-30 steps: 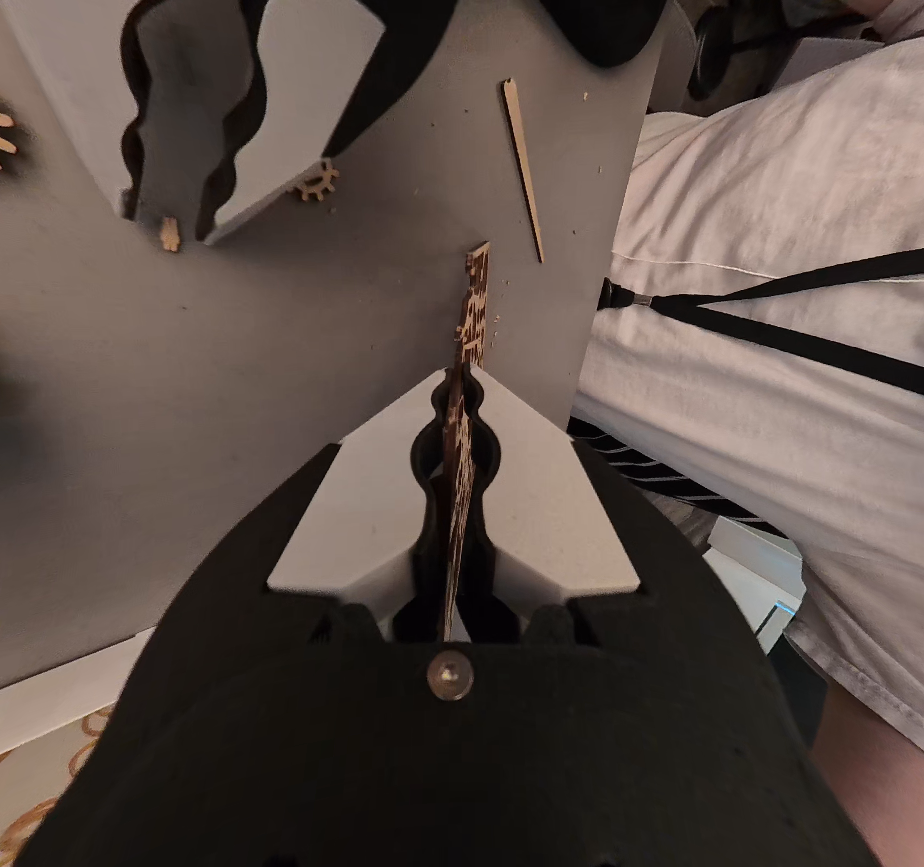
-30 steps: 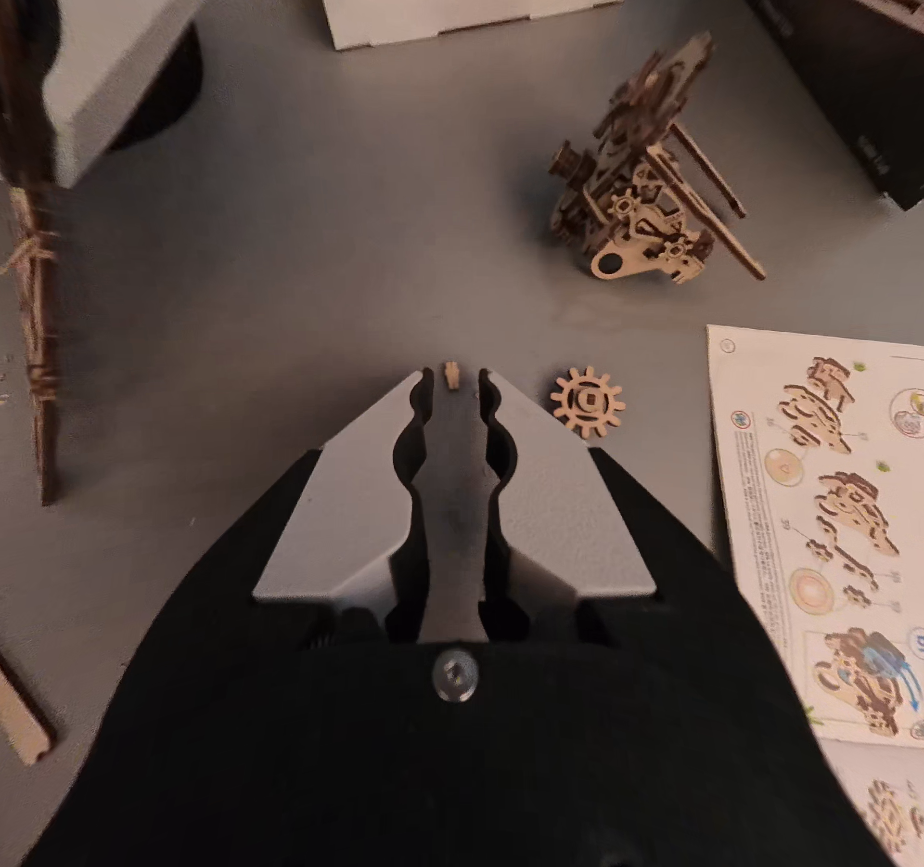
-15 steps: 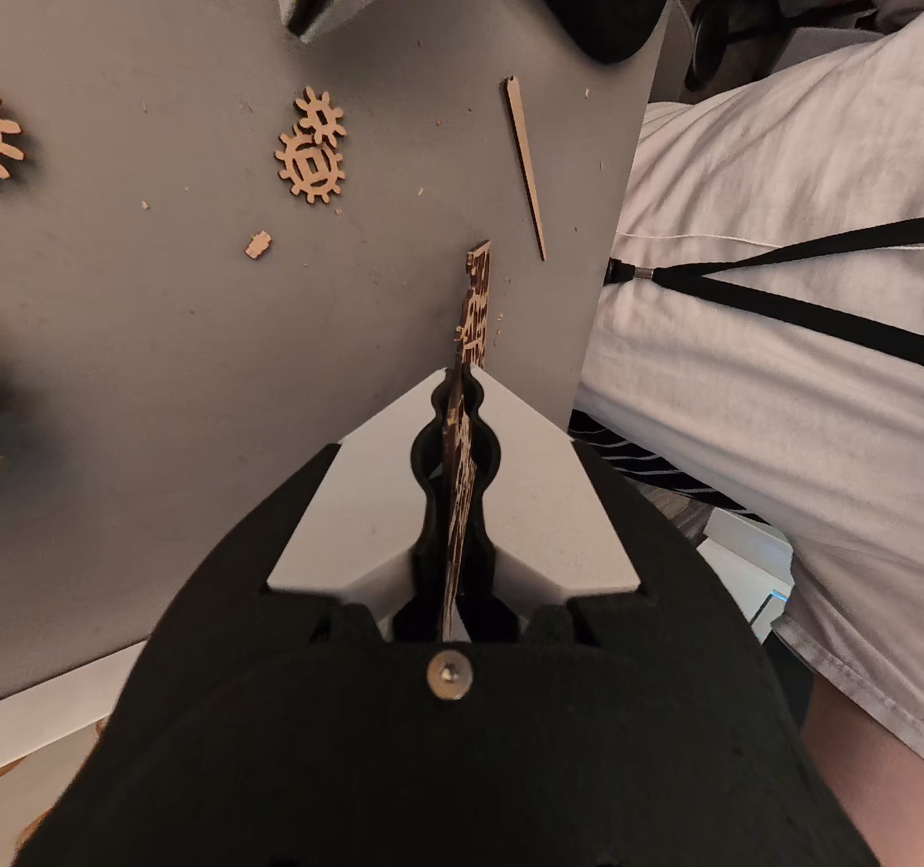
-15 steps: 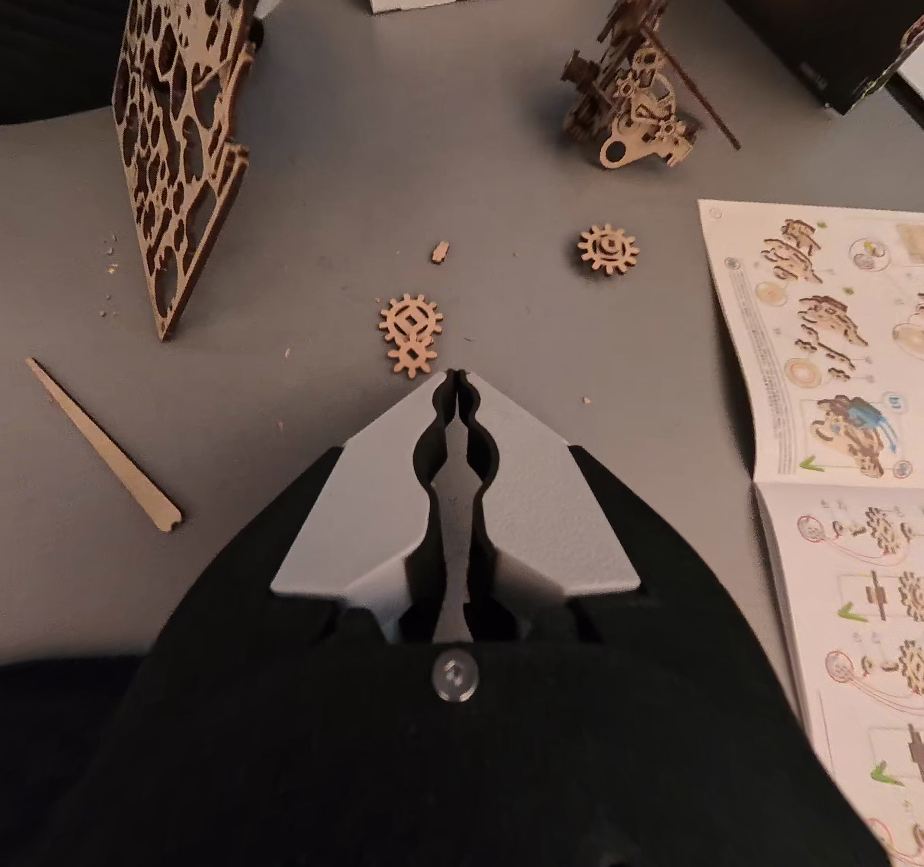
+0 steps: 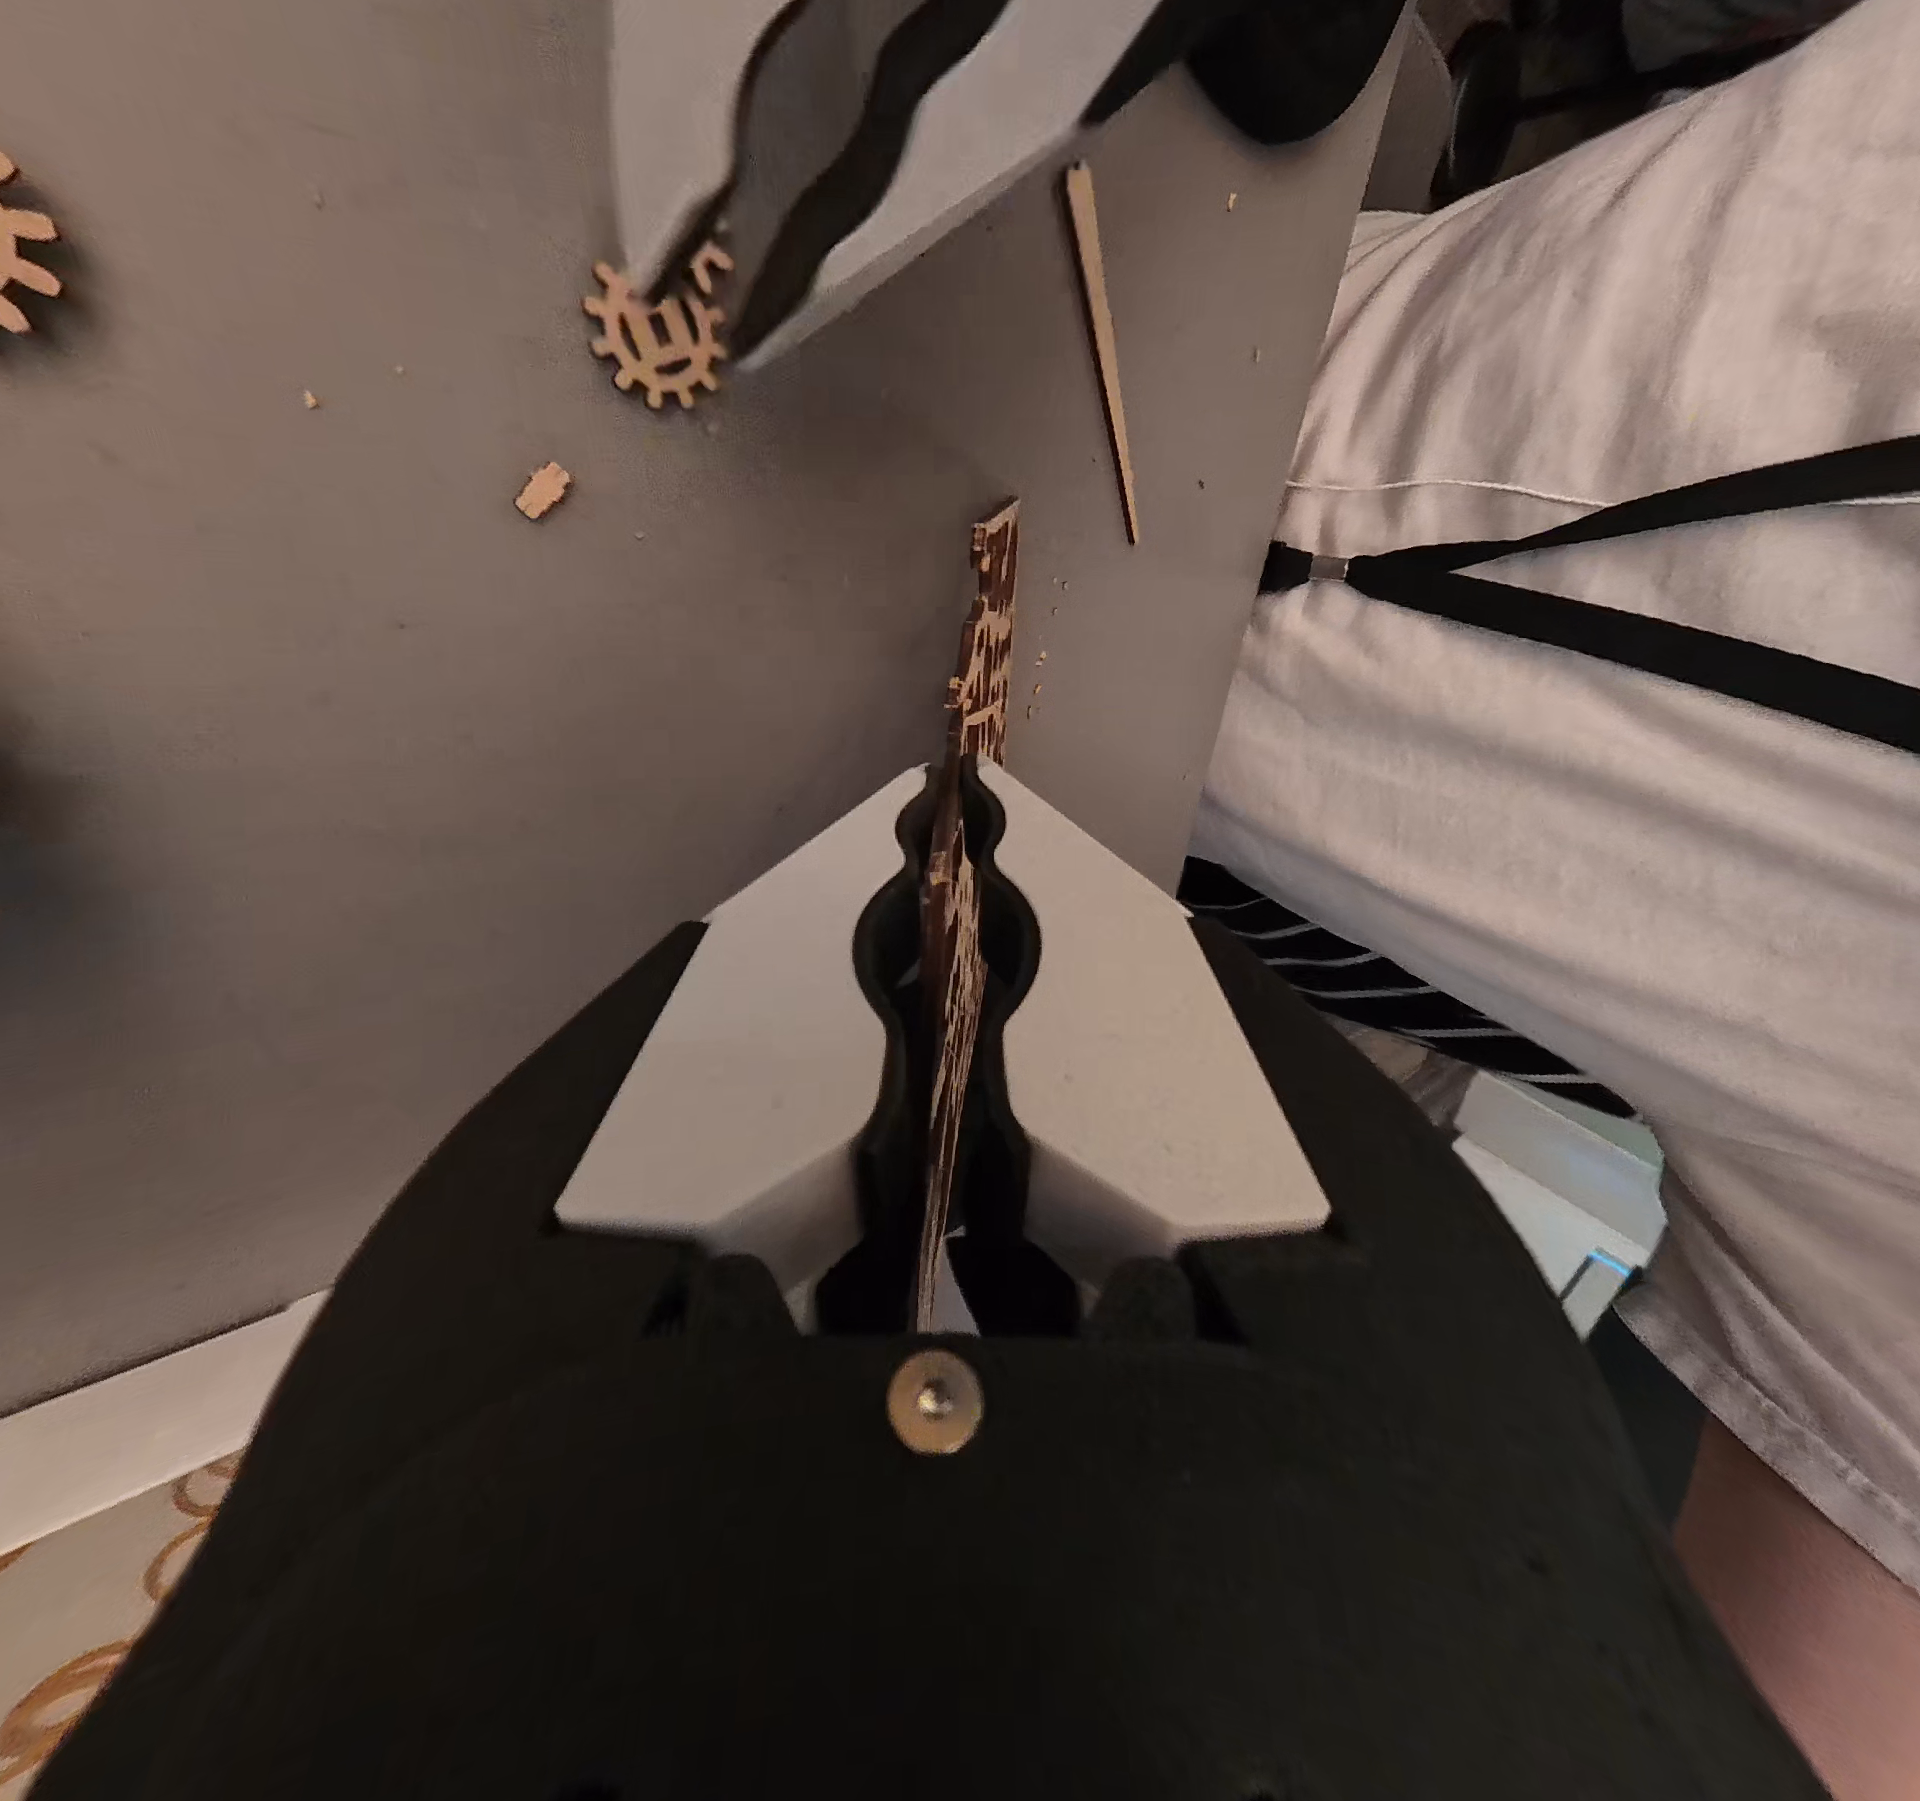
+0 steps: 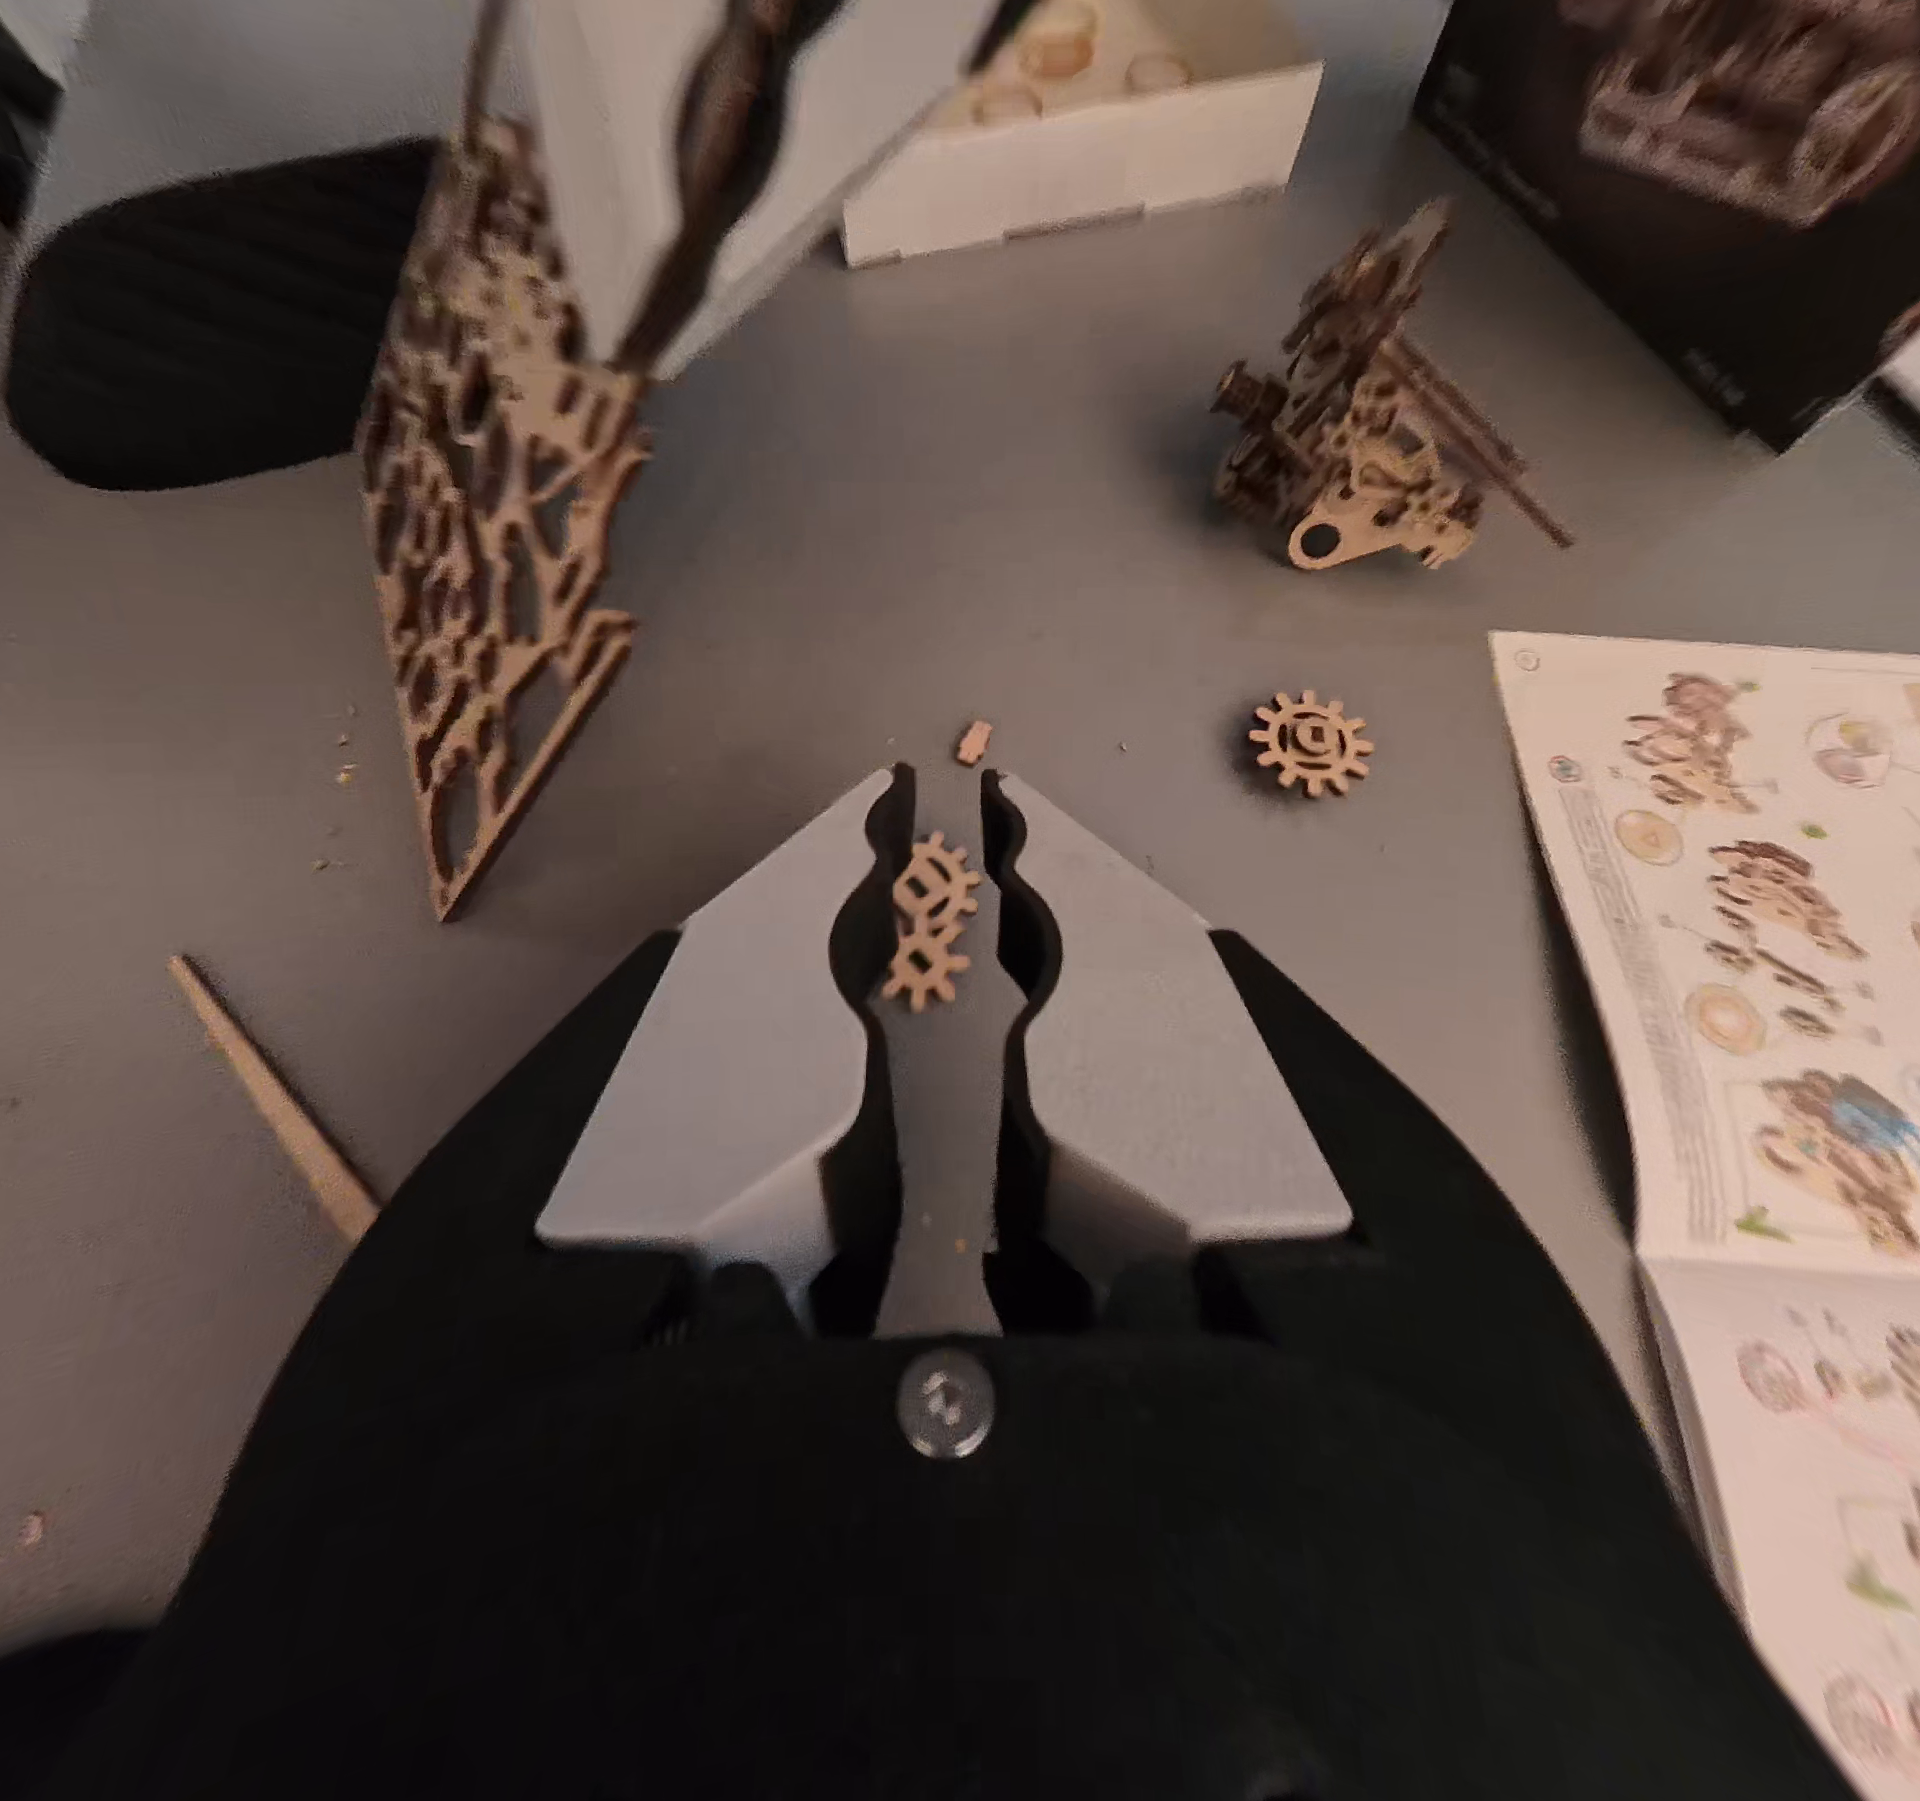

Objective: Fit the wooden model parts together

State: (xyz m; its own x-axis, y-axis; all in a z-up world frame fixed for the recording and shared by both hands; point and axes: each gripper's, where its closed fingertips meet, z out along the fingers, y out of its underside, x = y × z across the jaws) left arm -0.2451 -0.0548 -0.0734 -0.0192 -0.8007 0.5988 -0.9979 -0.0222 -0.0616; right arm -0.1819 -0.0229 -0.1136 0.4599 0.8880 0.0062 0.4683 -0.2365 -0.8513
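Note:
My left gripper [image 5: 961, 764] is shut on a thin laser-cut wooden sheet [image 5: 989, 650], seen edge-on, with its far corner on the grey table. The sheet [image 6: 488, 525] stands upright at the left of the right wrist view. My right gripper [image 6: 945, 780] is open and low over the table. A double wooden gear [image 6: 932, 920] lies flat between its fingers, and the left wrist view shows it [image 5: 657, 328] under the right gripper's tips [image 5: 727, 297]. A small wooden peg [image 6: 972, 743] lies just past the tips. A single gear [image 6: 1311, 743] lies to the right.
A partly built wooden model [image 6: 1351, 442] stands at the back right. An instruction booklet [image 6: 1714, 920] lies at the right, with a black box [image 6: 1683, 89] and a white box [image 6: 1081, 151] behind. A wooden stick [image 6: 270, 1107] lies at the left. A person's white shirt [image 5: 1558, 504] is at the table edge. One gripper's finger ends stand about 9 cm off the other's. My right gripper's tips are some 5 cm from the small wooden peg [image 6: 972, 743].
My right gripper was shut and drawn back half a second ago. It has opened and moved forward and down, so the double gear now lies between its fingers. The left gripper has held still.

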